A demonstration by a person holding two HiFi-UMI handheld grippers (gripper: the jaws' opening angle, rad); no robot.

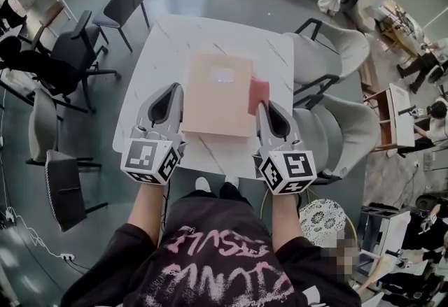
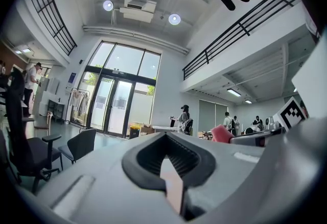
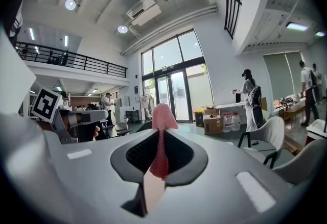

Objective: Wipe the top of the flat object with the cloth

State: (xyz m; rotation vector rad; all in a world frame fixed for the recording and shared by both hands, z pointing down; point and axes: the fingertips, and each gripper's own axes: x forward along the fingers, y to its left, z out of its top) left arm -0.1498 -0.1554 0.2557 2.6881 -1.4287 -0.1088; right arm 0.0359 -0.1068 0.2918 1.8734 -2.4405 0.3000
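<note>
Pinching pink cloth [image 1: 257,94], right tongs [image 3: 161,135].

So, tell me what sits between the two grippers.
In the head view, the flat tan board lies between the left gripper and the right gripper, which grips the pink cloth.

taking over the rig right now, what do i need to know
Left claw: shut, empty, beside the left edge of the board.
Right claw: shut on the pink cloth, which sits at the board's right edge.
The board lies flat on the white table.
Done: cloth gripped.
Left: wipe the cloth across the board's top; whether any wiping has happened cannot be told.
</note>
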